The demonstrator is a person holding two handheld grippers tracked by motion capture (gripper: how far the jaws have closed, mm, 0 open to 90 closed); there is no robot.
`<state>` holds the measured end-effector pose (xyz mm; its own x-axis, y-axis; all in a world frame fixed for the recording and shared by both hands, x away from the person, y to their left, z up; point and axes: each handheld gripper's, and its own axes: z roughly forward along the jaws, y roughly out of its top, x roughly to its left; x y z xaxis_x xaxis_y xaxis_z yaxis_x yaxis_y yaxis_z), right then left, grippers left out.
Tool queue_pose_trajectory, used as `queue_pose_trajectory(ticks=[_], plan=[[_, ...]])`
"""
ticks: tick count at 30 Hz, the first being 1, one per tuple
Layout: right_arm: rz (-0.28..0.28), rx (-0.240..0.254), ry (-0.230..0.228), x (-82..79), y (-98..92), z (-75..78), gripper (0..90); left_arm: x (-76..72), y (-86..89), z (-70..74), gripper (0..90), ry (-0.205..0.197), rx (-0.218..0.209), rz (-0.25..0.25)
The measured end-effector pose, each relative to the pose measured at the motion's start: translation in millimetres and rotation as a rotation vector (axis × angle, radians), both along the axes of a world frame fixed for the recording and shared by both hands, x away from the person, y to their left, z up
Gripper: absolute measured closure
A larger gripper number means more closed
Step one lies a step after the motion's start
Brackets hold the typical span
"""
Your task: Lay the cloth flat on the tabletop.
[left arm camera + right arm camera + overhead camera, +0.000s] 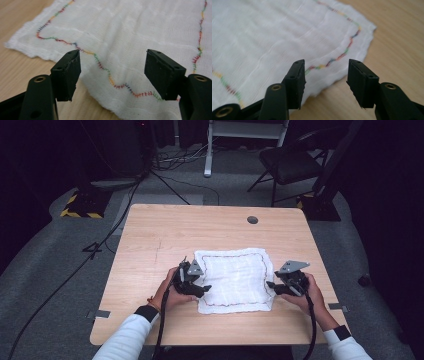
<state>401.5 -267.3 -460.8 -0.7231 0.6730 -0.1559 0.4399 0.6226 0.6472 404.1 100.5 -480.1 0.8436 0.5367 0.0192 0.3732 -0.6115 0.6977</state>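
White gauze cloth (234, 280) is edged with multicoloured stitching — red, green, yellow, blue. Desk (165, 235) is seen in light wood grain; tongs (113, 75) — black.

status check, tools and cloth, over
Left tool open at cloth's left edge. Right tool open at right edge. White cloth flat on table, unheld. Nothing obstructing.

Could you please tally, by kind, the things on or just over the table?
White cloth: 1
Handheld tool: 2, left tool and right tool, both open
Grey disc set in the table: 1
Total: 4
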Motion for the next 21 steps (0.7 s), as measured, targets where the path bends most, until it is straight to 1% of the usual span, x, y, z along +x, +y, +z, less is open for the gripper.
queue_pose_trajectory(ticks=[1,2,4,5,6,7,9,10,11,12,13,14,15,16,17,18,19,20,21], plan=[[0.009,-0.009,0.010,-5.0,-0.2,-3.9,46.2,-1.5,-2.2,-1.4,29.5,0.006,0.012,-0.014],[0.009,-0.009,0.010,-5.0,-0.2,-3.9,46.2,-3.8,-3.7,-2.1,29.5,0.007,0.015,-0.016],[0.017,-0.043,0.019,-11.2,-2.3,-10.1,45.1,-8.9,-4.6,-2.5,28.8,0.012,0.022,-0.040],[0.012,-0.063,0.017,-13.5,-4.1,-12.3,44.7,-12.0,-5.1,-2.3,28.2,0.013,0.029,-0.047],[0.007,-0.065,0.040,-16.9,-10.3,-15.1,43.7,-15.3,-5.6,-2.0,26.4,0.015,0.026,-0.059],[0.003,-0.076,0.045,-18.8,-13.5,-16.2,42.6,-18.5,-6.5,-1.6,26.4,0.012,0.030,-0.058],[-0.005,-0.079,0.046,-20.9,-16.8,-16.9,41.9,-24.4,-8.4,-2.0,26.4,0.017,0.042,-0.059],[-0.007,-0.072,0.046,-22.5,-21.1,-17.2,41.9,-27.5,-9.0,-2.8,26.3,0.014,0.052,-0.068],[-0.012,-0.073,0.049,-24.0,-25.0,-17.4,41.8,-30.7,-9.8,-3.9,26.3,0.007,0.073,-0.073],[-0.024,-0.067,0.037,-28.3,-30.8,-17.8,42.8,-33.5,-10.8,-5.5,25.2,-0.007,0.102,-0.078],[-0.024,-0.067,0.037,-28.3,-30.8,-17.8,42.8,-36.0,-11.5,-7.3,25.2,-0.023,0.132,-0.077],[-0.022,-0.072,0.026,-30.6,-32.2,-17.8,42.8,-37.2,-10.4,-7.8,24.5,-0.024,0.131,-0.075],[-0.021,-0.083,0.014,-35.0,-32.0,-17.5,42.5,-37.2,-8.9,-7.4,24.6,-0.016,0.125,-0.074],[-0.014,-0.074,0.009,-37.0,-31.6,-16.8,42.4,-37.4,-7.7,-7.4,24.2,-0.015,0.117,-0.064],[-0.008,-0.069,0.006,-38.7,-31.1,-15.7,42.2,-37.1,-6.2,-7.1,24.1,-0.011,0.108,-0.062],[-0.008,-0.069,0.006,-38.7,-31.1,-15.7,42.2,-36.9,-4.5,-7.1,24.1,0.002,0.100,-0.062],[0.020,-0.061,-0.002,-40.8,-30.1,-14.5,42.0,-37.5,-3.8,-7.6,24.0,0.017,0.102,-0.057],[0.025,-0.064,0.007,-41.7,-29.1,-15.3,41.9,-38.2,-3.6,-8.9,23.9,0.016,0.111,-0.053],[0.025,-0.064,0.007,-41.7,-29.1,-15.3,41.9,-38.8,-2.7,-9.7,23.9,0.015,0.106,-0.050]])
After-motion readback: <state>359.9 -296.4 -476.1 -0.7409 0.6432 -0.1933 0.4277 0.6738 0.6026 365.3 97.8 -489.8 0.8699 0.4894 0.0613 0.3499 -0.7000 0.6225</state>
